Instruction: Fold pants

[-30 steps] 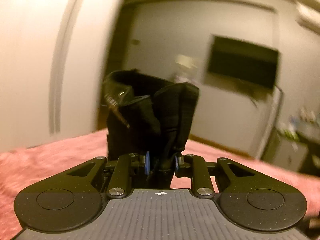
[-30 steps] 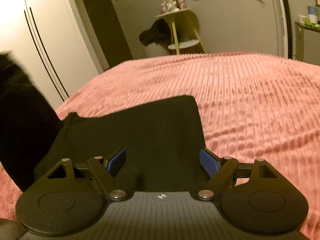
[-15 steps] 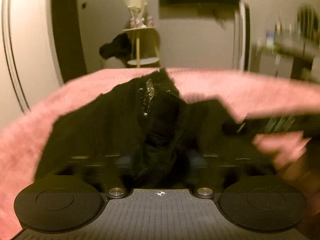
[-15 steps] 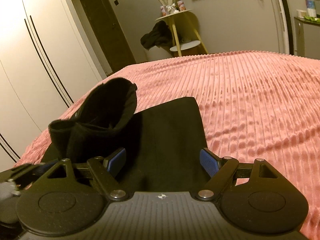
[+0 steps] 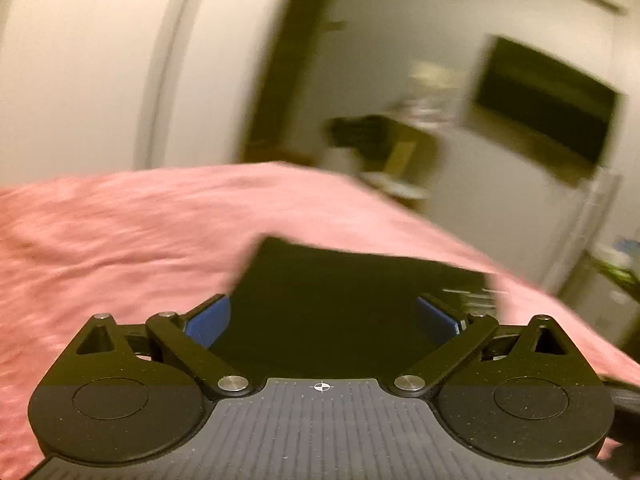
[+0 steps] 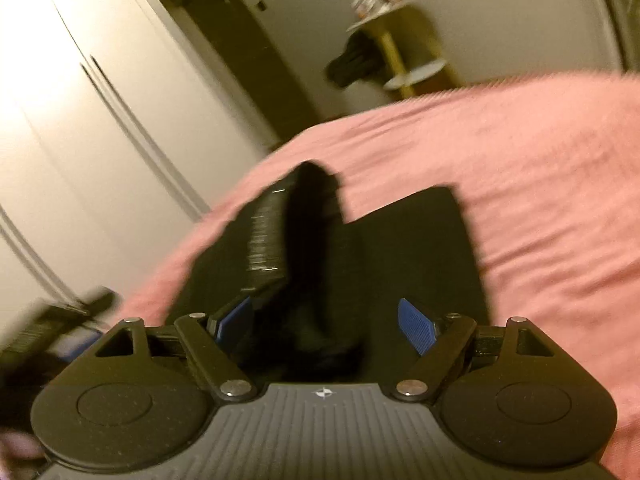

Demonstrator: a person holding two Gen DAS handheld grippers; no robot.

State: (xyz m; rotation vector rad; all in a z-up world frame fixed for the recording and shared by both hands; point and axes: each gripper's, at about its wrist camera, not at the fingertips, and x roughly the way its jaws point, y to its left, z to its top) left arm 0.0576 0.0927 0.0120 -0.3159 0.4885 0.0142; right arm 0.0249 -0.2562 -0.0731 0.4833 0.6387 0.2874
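The black fabric pants (image 5: 352, 280) lie folded into a flat dark slab on the pink ribbed bedspread (image 5: 120, 232), and in the left wrist view their far edge runs straight across, a little way ahead of the fingers. In the right wrist view the same pants (image 6: 420, 256) show a smooth flat panel on the right and a raised, rumpled hump of cloth on the left that stands up from the pile rather than lying down.

The left gripper (image 5: 322, 318) has its jaws spread wide and opening; the cloth lies below and ahead of the blue pads, and nothing is pinched between them. The right gripper (image 6: 326, 322) is also released, its blue pads well apart with the hump of cloth rising just in front of the gap, but no pad visibly presses on it.

The relation that matters: the pile sits directly ahead of and under both sets of fingers, its long side seemingly running away from the cameras toward the far edge of the bed. The unsettled hump lies nearer the right gripper's left pad, so I judge the right hand better placed to flatten or regrasp it.

Beyond the bed stand pale wardrobe doors (image 6: 80, 128) and a yellow side table (image 6: 396, 52) with dark clothing draped on it. Both views are motion-blurred.
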